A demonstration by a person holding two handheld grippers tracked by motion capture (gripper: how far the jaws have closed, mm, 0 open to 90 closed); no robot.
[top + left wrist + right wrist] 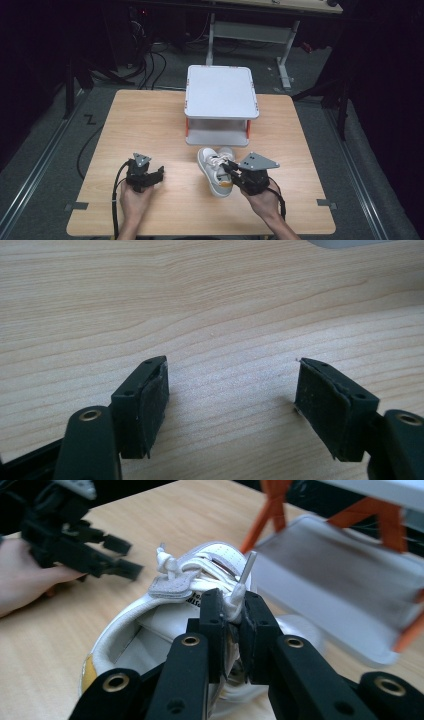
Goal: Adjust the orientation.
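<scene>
Your right claw (231, 615) is clamped tight on a white lace (235, 597) of the shoe (218, 170), which sits on the worktop (150, 120) just in front of the small white shelf (221, 92), toe toward it and heel toward you. In the right gripper view the lace end sticks up between the pads, with its stiff tip above them, so the hold looks thin; keep the squeeze firm and draw the lace out along its own line, slowly, rather than yanking it sideways, or it may slip free. The shoe looks light and nothing pins it down, so a hard pull will likely drag or tip the whole shoe instead of loosening the bow. Your left claw (152, 172) rests on the worktop well to the left of the shoe, jaws standing apart with nothing between them, as the left gripper view shows bare wood there. Bring it across and press it on the heel or the side wall to steady the shoe while the right one draws. Watch the knot (167, 562) near the tongue: if it bunches rather than opens, ease off and take the other strand. Keep your pull low and clear of the shelf's orange legs (267, 510).
</scene>
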